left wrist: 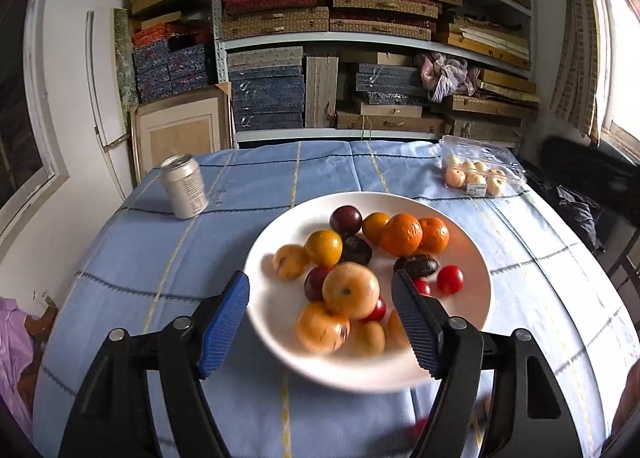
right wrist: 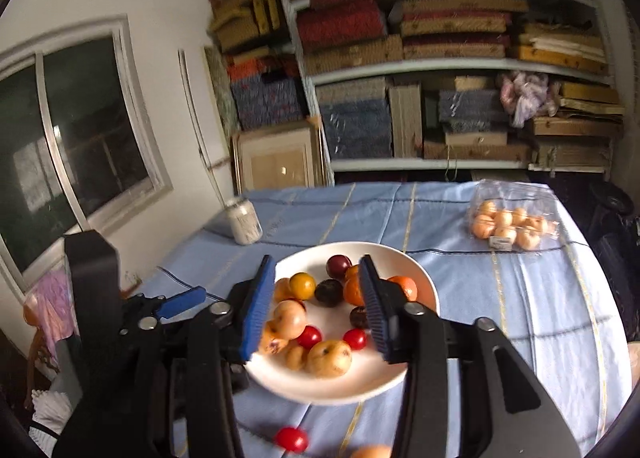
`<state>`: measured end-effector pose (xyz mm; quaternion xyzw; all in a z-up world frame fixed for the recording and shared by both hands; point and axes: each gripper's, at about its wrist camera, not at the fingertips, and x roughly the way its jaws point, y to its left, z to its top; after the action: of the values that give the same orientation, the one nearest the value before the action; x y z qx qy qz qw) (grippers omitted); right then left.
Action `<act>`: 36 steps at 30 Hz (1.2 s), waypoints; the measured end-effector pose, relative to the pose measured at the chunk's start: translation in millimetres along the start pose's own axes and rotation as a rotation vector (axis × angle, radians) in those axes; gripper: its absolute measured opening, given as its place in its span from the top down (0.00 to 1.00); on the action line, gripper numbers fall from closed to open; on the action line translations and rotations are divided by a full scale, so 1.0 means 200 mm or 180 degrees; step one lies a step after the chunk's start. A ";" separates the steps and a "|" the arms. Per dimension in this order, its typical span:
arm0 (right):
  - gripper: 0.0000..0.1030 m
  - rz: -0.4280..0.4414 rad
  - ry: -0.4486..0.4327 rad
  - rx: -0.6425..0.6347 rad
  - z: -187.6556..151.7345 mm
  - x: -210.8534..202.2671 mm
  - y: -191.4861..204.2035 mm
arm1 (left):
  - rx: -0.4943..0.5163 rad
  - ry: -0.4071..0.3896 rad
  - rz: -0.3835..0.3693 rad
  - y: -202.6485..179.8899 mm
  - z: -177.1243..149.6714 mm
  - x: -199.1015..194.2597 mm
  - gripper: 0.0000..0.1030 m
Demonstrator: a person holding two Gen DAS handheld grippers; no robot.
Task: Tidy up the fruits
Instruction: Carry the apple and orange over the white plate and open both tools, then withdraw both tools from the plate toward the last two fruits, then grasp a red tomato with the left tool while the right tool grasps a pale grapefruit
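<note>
A white plate [left wrist: 280,310] on the blue tablecloth holds several fruits: oranges [left wrist: 402,234], dark plums [left wrist: 345,219], yellow-orange fruits [left wrist: 351,290] and red cherry tomatoes [left wrist: 449,279]. My left gripper [left wrist: 320,290] is open and empty, its jaws either side of the near fruits, above the plate. My right gripper [right wrist: 318,268] is open and empty over the same plate [right wrist: 400,362]. A red tomato [right wrist: 291,438] and an orange fruit [right wrist: 370,451] lie on the cloth in front of the plate. The left gripper's blue finger [right wrist: 182,302] shows at left in the right wrist view.
A silver drinks can [left wrist: 184,185] stands at the table's far left. A clear plastic box of pale fruits [left wrist: 478,173] lies at the far right. Shelves of stacked boxes [left wrist: 360,37] stand behind the table. A dark chair [left wrist: 592,193] stands at the right edge.
</note>
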<state>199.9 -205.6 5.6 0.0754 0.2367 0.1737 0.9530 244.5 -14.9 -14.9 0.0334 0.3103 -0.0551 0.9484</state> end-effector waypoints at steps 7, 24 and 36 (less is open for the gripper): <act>0.31 -0.0168 -0.0208 0.0223 -0.28 -0.41 -0.09 | -0.0009 0.0049 -0.0010 0.03 -0.19 -0.23 0.25; 0.05 -0.0536 -0.0325 0.0921 -0.64 -0.50 -0.39 | 0.0337 0.0423 -0.0249 -0.30 -0.50 -0.10 0.26; 0.05 -0.0402 -0.0171 0.1103 -0.63 -0.45 -0.43 | 0.0207 0.0688 -0.0430 -0.32 -0.50 0.07 0.50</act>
<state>90.7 -311.4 -85.0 0.2280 0.2419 0.0680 0.9407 189.2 -68.9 -104.7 0.0489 0.4104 -0.1251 0.9020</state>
